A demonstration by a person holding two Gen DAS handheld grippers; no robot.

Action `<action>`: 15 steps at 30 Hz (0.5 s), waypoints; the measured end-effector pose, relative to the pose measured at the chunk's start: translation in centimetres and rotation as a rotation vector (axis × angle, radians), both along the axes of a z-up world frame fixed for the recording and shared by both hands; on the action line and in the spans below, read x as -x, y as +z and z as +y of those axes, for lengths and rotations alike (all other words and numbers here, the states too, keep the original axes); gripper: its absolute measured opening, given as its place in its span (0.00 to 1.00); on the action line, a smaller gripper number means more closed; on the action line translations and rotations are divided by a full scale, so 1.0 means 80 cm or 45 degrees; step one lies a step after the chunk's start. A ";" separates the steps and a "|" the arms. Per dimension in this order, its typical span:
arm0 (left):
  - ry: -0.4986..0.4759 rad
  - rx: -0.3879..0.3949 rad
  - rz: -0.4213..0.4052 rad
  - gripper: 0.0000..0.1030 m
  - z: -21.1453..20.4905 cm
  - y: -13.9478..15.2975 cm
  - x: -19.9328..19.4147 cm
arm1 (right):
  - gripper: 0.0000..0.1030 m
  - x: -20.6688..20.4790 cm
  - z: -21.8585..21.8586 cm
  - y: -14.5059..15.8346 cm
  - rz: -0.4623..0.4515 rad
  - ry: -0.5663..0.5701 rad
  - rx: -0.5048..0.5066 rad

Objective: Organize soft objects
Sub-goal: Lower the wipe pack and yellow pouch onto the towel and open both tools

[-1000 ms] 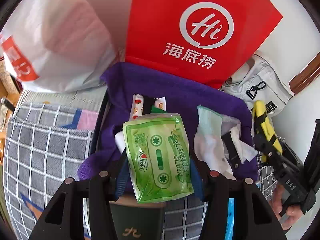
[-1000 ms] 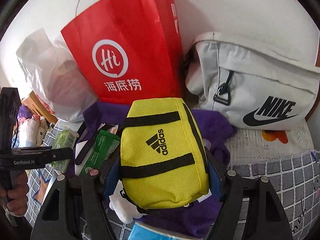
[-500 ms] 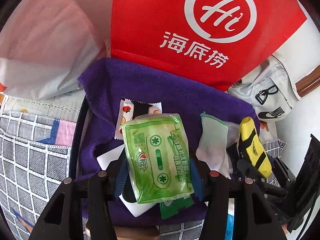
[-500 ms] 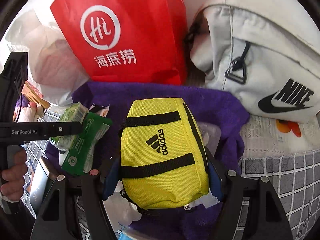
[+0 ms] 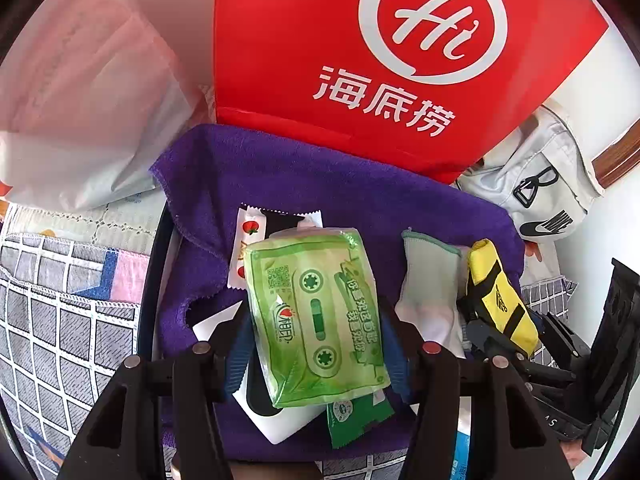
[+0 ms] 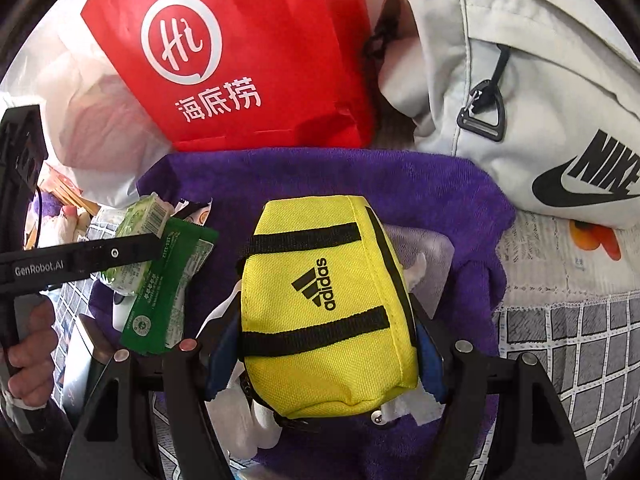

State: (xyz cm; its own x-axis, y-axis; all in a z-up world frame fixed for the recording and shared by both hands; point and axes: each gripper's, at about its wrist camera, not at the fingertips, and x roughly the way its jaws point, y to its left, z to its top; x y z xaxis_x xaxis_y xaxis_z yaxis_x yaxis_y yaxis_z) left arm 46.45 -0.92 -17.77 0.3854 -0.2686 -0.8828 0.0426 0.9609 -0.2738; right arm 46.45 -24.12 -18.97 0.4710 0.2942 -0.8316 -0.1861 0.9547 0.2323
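My left gripper (image 5: 316, 332) is shut on a light green tissue pack (image 5: 316, 316) and holds it over a purple towel (image 5: 320, 184). My right gripper (image 6: 326, 340) is shut on a yellow Adidas pouch (image 6: 324, 304) over the same towel (image 6: 440, 184). The pouch also shows in the left wrist view (image 5: 500, 296) at the right. The tissue pack shows in the right wrist view (image 6: 140, 216) at the left, clamped by the left gripper. On the towel lie a dark green sachet (image 6: 168, 280), a strawberry-printed packet (image 5: 248, 240) and a white sock (image 5: 432, 280).
A red paper bag (image 5: 380, 60) stands behind the towel, a white plastic bag (image 5: 80, 100) to its left. A grey Nike bag (image 6: 520, 100) lies at the right. A checked grey cloth (image 5: 60, 320) covers the surface. A white box (image 5: 276, 420) lies under the tissue pack.
Both grippers have moved forward and lower over the purple towel, each still holding its object. The red bag and the Nike bag loom closer.
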 end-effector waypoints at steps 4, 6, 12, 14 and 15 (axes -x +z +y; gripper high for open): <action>-0.006 0.013 0.011 0.59 -0.004 -0.002 -0.002 | 0.75 0.003 0.002 0.002 0.004 0.025 0.017; 0.001 0.015 0.018 0.60 -0.004 -0.003 -0.003 | 0.77 0.003 0.007 0.002 0.001 0.021 0.039; 0.010 0.025 0.040 0.63 0.001 -0.004 -0.001 | 0.90 0.005 0.012 0.002 -0.021 0.003 0.087; 0.007 0.025 0.043 0.63 0.009 -0.001 0.004 | 0.90 0.005 0.010 0.004 -0.017 -0.001 0.054; 0.004 0.023 0.042 0.63 0.009 0.000 0.004 | 0.90 0.006 0.008 0.005 -0.017 -0.001 0.048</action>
